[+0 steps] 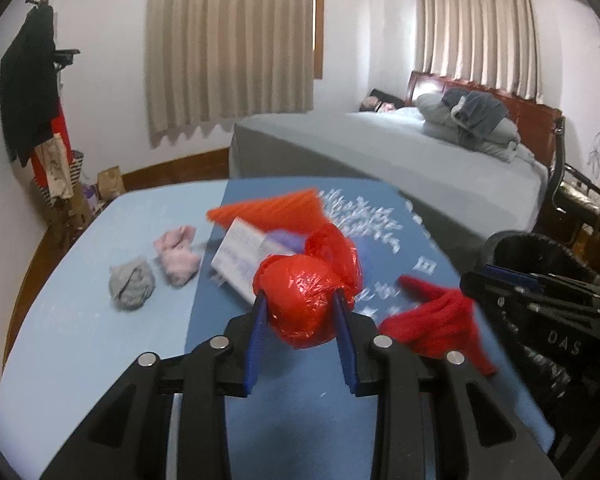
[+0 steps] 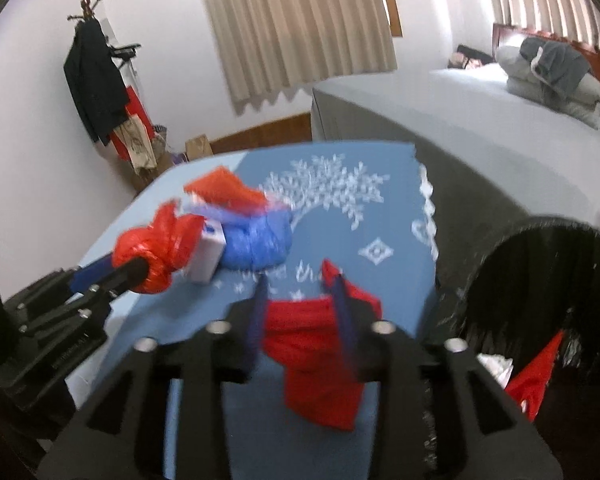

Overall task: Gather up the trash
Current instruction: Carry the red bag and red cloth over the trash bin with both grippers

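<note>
My left gripper is shut on a crumpled red plastic bag, held just above the blue table; it also shows in the right wrist view. My right gripper is shut on a red cloth, which also shows in the left wrist view. A black-lined trash bin stands at the table's right edge with red and white trash inside. On the table lie a white box, a blue plastic bag, an orange-red piece, a grey wad and a pink wad.
The table carries a dark blue cloth with white print over a light blue top. A grey bed with folded bedding stands behind. A coat rack stands at the far left wall. A chair is at the right.
</note>
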The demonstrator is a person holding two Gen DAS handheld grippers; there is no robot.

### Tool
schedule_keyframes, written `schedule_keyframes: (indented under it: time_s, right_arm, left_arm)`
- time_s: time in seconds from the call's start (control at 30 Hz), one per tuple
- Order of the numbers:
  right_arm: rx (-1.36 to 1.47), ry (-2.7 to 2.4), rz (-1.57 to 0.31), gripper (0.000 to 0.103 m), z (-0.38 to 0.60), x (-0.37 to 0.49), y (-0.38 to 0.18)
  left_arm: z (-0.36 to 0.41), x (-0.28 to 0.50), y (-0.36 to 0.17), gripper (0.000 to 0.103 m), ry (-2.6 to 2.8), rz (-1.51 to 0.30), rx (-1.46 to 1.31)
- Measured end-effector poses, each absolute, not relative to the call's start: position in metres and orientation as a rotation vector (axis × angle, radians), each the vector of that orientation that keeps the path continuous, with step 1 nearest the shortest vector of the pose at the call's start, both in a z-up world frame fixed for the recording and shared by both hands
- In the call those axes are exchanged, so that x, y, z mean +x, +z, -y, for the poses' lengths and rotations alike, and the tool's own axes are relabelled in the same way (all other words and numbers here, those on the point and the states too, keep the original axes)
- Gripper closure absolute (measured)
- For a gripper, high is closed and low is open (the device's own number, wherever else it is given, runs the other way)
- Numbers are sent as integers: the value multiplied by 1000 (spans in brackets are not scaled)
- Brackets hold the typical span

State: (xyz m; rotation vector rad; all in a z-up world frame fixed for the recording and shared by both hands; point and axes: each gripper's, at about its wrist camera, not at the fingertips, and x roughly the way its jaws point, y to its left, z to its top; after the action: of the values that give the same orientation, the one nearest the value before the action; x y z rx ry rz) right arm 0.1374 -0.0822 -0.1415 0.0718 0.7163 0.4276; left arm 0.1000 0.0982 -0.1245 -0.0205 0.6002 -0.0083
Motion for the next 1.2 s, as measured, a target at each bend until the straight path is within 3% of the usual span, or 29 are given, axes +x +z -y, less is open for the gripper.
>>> schedule_keyframes:
  time_s: [0.07, 0.37, 0.47, 0.53, 0.7, 1.2]
  right_arm:
    - [55, 403, -743, 52, 79, 139, -154]
    - [5, 380, -850, 48, 67, 153, -189]
    - [-16, 372, -860, 55, 65, 154, -192]
    - [-14, 368, -865, 71, 65, 156, -193]
    - [-11, 387, -866, 91, 68, 157, -190]
    - [70, 449, -666, 92, 83, 146, -105]
  left_arm:
    - [-103, 99, -131, 71, 2, -616, -16]
    - [-113, 99, -144, 71, 12, -640, -27]
    - [-114, 100, -145, 71, 14, -645, -29]
    - [-114, 101, -145, 71, 14, -648, -33]
    - [-110, 99, -143, 71, 9, -647, -29]
    - [-96, 100, -111, 71, -17, -575, -30]
